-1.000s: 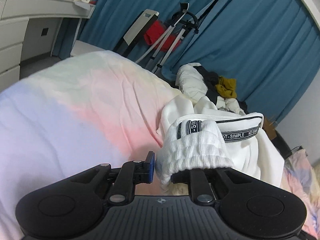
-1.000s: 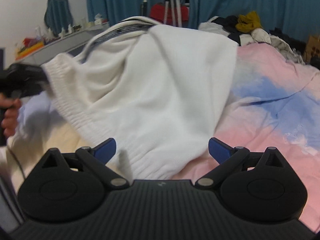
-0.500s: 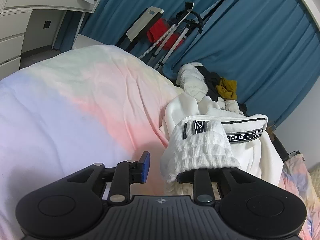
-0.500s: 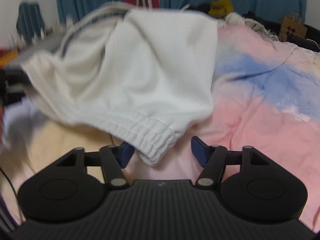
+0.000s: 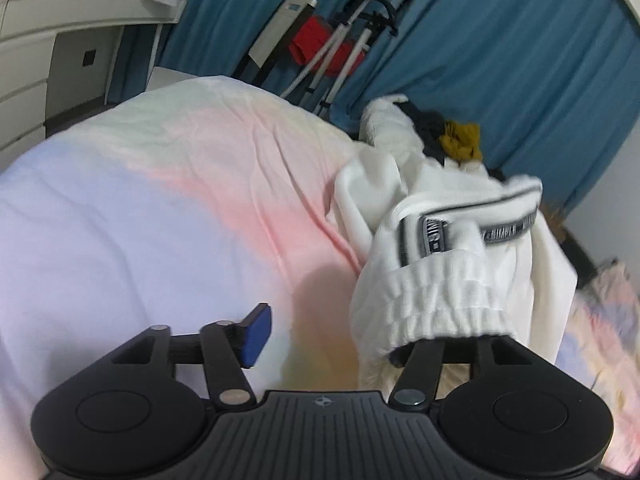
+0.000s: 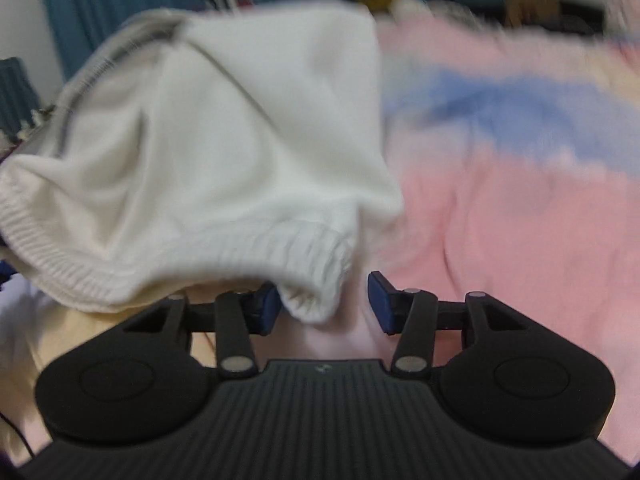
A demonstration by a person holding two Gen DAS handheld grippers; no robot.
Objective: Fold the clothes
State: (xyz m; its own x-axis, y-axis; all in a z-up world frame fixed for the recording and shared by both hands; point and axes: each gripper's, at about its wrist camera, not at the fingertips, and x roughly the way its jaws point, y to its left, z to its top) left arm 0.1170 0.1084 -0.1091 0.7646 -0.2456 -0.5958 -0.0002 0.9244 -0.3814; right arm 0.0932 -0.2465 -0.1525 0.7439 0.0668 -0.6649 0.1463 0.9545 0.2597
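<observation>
Garment: a white sweatshirt (image 5: 452, 264) with a ribbed hem and a black lettered band is held up above the bed (image 5: 160, 208), bunched, not spread flat.
Left gripper (image 5: 352, 324): the jaws are seen spread wide; the ribbed hem is draped over the right finger, which is hidden, so no pinch can be confirmed.
Right gripper (image 6: 322, 300): the jaws are parted, with a ribbed corner of the hem hanging down between the blue pads; the cloth is not yet clamped.
Progress: judged early; no fold is visible, and the garment must yet be laid out, smoothed and folded.
Next need: a firm hold on the hem corner is judged necessary.
Surroundings: a pile of clothes (image 5: 436, 140) is heaped at the far end of the bed, before blue curtains (image 5: 500, 60); a tripod (image 5: 352, 36) and white drawers (image 5: 44, 60) stand beyond.
Obstruction: the pile is judged to limit laying-out room; heavy blur in the right view leaves finer detail uncertain.
</observation>
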